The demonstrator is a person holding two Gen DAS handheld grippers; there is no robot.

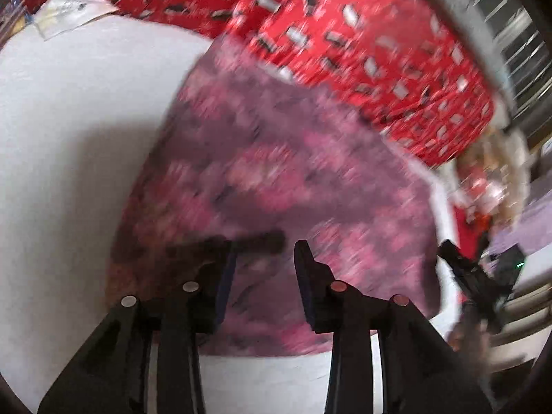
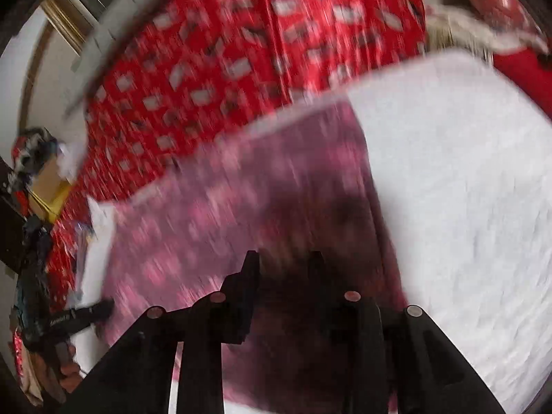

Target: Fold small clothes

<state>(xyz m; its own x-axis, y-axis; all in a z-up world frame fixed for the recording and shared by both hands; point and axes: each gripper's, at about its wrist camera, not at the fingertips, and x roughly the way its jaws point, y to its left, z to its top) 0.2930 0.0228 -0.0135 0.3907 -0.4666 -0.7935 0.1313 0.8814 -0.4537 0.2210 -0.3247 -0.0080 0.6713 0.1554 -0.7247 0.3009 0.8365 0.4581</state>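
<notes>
Both views motion-blurred. Left tongs [image 1: 265,252] spread, angled down over the pink floral cloth [image 1: 276,179], holding nothing. Right tongs [image 2: 284,262] spread, low over it. Cloth lies flat on white surface [image 1: 69,120], red patterned sheet [image 1: 345,34] behind.

Left gripper [image 1: 265,258] hangs over the pink-and-purple patterned cloth [image 1: 276,179], its two black fingers [image 1: 310,276] spread apart with cloth showing in the gap and nothing pinched. The cloth lies on a white surface [image 1: 69,138], its far edge against a red sheet [image 1: 345,34] with white and black marks. At the right edge, blurred, sits the right gripper [image 1: 448,252].
</notes>
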